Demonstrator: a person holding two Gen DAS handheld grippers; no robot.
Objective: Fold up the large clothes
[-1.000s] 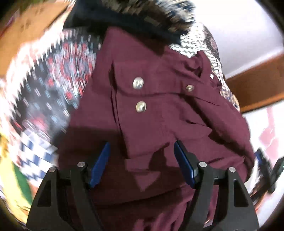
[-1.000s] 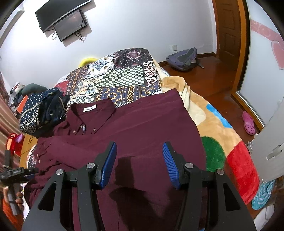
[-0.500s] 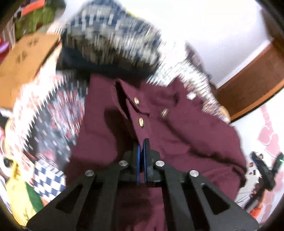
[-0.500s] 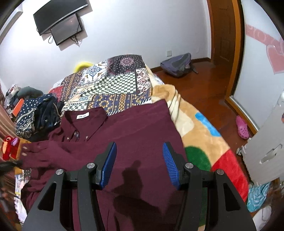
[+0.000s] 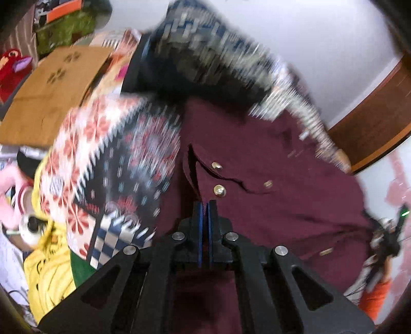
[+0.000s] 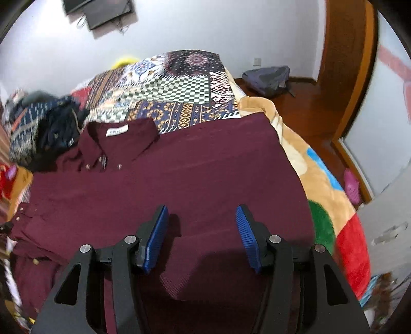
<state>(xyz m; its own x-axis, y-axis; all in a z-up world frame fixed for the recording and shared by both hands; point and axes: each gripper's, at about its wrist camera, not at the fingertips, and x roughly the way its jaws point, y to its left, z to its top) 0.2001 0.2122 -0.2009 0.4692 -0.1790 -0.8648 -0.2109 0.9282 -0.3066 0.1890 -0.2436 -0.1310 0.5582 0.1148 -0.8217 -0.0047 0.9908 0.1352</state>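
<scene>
Patchwork bedspread [image 6: 190,87]; maroon shirt [image 6: 179,185], label unreadable. Left gripper [image 5: 205,205] pinching shirt; right gripper [image 6: 203,231] wide.

A bedroom in a home. A bed [image 6: 295,144] fills most of the room, covered with a patchwork quilt [image 6: 185,87] and a bright fleece blanket [image 6: 331,205]. A dark red shirt [image 6: 179,179] lies spread on it, beside a heap of other clothes [image 6: 43,128]. A screen [image 6: 102,10] hangs on the white wall. A backpack [image 6: 267,79] sits on the wooden floor near a wooden door frame [image 6: 344,64], and a pink slipper [image 6: 351,186] lies by the bed.
</scene>
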